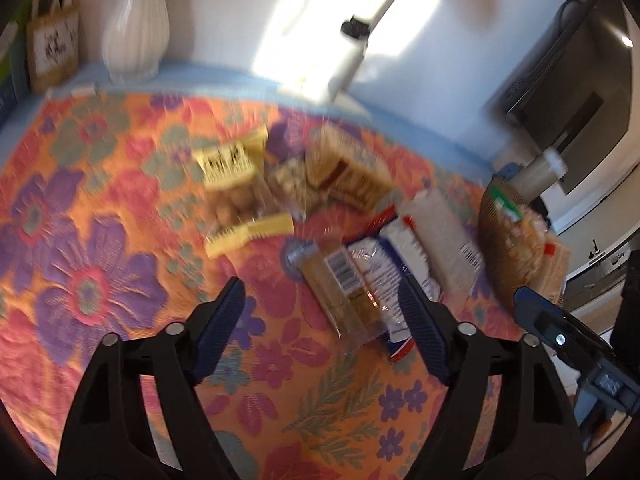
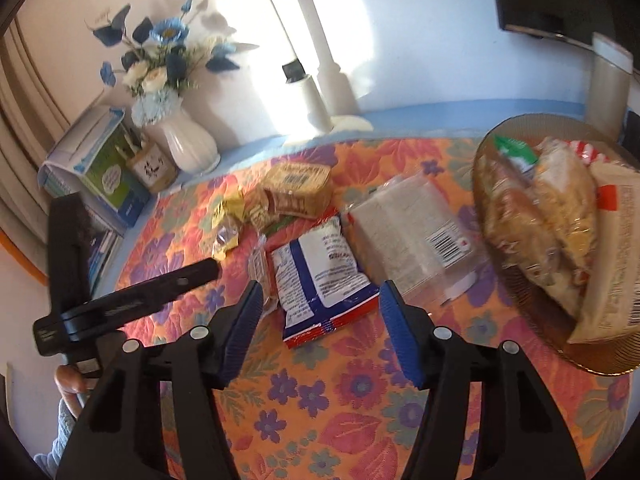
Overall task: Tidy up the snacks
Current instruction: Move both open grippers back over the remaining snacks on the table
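A home: floral tablecloth, vase of flowers, oven

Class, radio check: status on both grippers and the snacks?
Left gripper open, empty. Right gripper open over blue-and-white packet. Bowl part filled. Nothing in the way.

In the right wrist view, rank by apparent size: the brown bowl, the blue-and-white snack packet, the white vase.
1. Brown bowl, largest, though it sits near the camera.
2. Blue-and-white snack packet.
3. White vase, looks smallest, but it stands farther back, so true size against the packet is unsure.
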`<control>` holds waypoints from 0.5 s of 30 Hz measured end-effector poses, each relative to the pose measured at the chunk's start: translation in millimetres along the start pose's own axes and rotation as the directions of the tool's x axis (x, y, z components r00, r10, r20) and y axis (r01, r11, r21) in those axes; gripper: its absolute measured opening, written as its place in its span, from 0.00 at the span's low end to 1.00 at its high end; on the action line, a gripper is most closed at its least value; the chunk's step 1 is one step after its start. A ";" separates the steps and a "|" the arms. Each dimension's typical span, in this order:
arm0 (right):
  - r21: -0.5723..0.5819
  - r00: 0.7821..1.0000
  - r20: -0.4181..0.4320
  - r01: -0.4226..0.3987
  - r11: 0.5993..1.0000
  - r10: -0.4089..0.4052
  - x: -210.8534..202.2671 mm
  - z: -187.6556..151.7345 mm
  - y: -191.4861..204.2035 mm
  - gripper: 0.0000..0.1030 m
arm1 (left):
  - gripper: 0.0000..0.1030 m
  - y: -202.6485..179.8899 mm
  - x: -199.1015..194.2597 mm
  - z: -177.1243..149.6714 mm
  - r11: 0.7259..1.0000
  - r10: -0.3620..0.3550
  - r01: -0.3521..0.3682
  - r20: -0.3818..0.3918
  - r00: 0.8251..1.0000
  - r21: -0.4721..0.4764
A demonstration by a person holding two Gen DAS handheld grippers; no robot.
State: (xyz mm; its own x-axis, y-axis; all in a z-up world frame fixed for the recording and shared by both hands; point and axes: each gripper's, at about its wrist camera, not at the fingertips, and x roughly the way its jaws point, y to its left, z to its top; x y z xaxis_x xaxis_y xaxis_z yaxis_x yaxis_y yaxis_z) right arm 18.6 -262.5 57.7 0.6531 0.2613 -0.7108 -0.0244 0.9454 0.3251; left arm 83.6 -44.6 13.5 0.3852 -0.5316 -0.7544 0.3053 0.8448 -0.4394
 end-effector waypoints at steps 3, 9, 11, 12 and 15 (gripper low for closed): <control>-0.021 1.000 -0.027 0.002 1.000 -0.002 11.0 -2.2 1.1 0.59 | 0.72 3.5 28.3 0.7 0.999 0.014 -0.016 -0.039 0.999 -0.035; -0.045 0.999 -0.050 -0.012 0.999 0.010 28.3 0.7 -2.2 0.59 | 0.72 -3.7 45.9 2.0 0.998 0.069 -0.069 -0.036 0.997 0.004; -0.044 0.998 -0.057 -0.021 0.999 0.018 34.3 1.9 -3.8 0.59 | 0.72 -5.6 45.8 1.8 0.997 0.073 -0.073 -0.037 0.997 0.016; -0.045 0.998 -0.063 -0.027 0.999 0.024 38.7 2.2 -4.3 0.59 | 0.71 -5.9 46.3 2.4 0.997 0.079 -0.078 -0.037 0.996 0.021; -0.060 0.996 -0.077 -0.041 0.997 0.036 49.0 1.7 -2.5 0.60 | 0.55 -12.1 48.1 4.1 0.984 0.161 -0.158 -0.033 0.986 0.082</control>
State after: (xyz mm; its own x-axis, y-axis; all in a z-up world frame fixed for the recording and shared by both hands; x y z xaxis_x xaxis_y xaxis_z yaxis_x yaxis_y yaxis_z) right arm 51.9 -252.4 23.1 0.5915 0.3098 -0.7444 -0.0964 0.9438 0.3162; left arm 102.0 -80.7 -15.4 0.4004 -0.3862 -0.8310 0.3109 0.9103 -0.2732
